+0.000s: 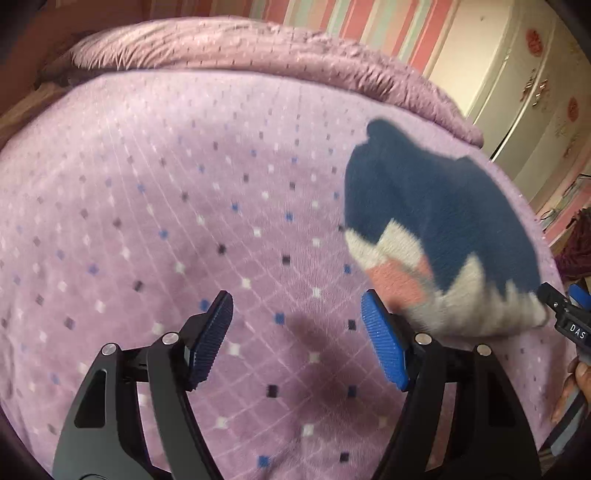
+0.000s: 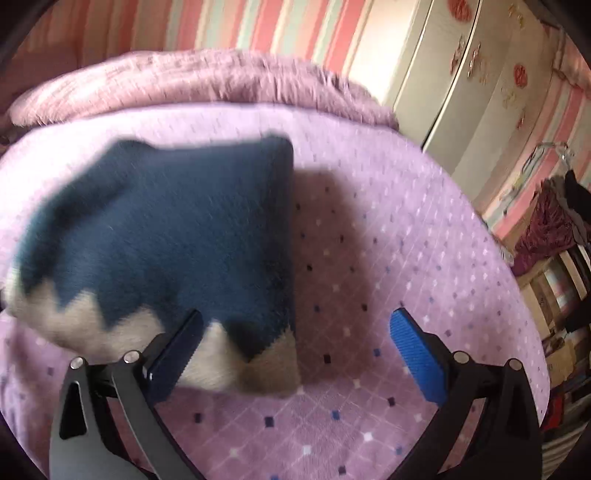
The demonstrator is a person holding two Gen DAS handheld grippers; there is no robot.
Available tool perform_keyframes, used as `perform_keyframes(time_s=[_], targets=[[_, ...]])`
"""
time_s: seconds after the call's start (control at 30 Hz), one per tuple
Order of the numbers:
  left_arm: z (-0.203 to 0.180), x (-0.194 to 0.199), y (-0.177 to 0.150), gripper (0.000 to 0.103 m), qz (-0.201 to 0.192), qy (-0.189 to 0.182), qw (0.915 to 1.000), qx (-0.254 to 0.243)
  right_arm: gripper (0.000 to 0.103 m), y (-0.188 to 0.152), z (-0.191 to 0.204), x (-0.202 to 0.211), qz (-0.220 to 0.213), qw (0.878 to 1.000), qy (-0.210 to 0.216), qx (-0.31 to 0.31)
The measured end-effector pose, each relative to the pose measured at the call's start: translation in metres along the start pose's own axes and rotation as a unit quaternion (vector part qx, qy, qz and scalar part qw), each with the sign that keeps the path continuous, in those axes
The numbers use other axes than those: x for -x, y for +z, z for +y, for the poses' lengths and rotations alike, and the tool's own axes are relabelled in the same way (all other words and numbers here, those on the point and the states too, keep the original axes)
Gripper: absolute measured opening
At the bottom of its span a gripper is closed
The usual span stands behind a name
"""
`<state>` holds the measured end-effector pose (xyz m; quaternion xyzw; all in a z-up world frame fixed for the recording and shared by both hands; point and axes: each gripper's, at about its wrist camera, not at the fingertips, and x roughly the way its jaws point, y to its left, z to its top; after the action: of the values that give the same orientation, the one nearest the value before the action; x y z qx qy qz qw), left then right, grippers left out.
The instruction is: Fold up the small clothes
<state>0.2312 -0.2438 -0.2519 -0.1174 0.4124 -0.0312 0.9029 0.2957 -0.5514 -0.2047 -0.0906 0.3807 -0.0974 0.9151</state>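
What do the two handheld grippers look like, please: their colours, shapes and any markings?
The left gripper and the right gripper each have black curved linkage arms with round silver pivot pins. Their fingers carry flat, blue, ribbed pads. On the right gripper's black body, seen at the left view's edge, white letters read "DAS".

"DAS" on right gripper [image 1: 569,314]

Both wrist cams angle down, close over the purple bedspread [image 1: 184,221]. Left sees the folded knit garment [image 1: 443,229] at its right; right has it left-centre. Shared: garment, bedspread, striped wall [image 2: 258,26].
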Motion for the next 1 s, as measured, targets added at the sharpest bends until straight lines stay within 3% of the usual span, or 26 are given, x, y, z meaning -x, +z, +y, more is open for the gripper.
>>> perform_keyframes(time_s=[0.07,0.13,0.23,0.47,0.7,1.0], targets=[[0.004,0.028,0.008,0.092,-0.029,0.001,0.9995,-0.008,0.101,-0.002,0.002,0.033,-0.023,1.000,0.008,0.001],[0.015,0.068,0.015,0.100,-0.071,-0.001,0.9974,-0.010,0.101,-0.002,0.005,0.059,-0.036,0.999,0.021,-0.004],[0.029,0.121,0.021,0.100,-0.101,0.004,0.9943,-0.035,0.101,-0.010,0.014,0.107,-0.044,0.998,0.046,-0.018],[0.066,0.204,0.003,0.100,-0.090,0.015,0.9924,-0.083,0.101,-0.045,0.069,0.200,-0.040,0.993,0.114,-0.011],[0.088,0.254,-0.030,0.100,-0.085,0.033,0.9854,-0.144,0.101,-0.063,0.099,0.264,-0.037,0.993,0.111,-0.002],[0.107,0.287,-0.047,0.100,-0.061,0.036,0.9887,-0.132,0.101,-0.059,0.101,0.304,-0.044,0.994,0.102,-0.011]])
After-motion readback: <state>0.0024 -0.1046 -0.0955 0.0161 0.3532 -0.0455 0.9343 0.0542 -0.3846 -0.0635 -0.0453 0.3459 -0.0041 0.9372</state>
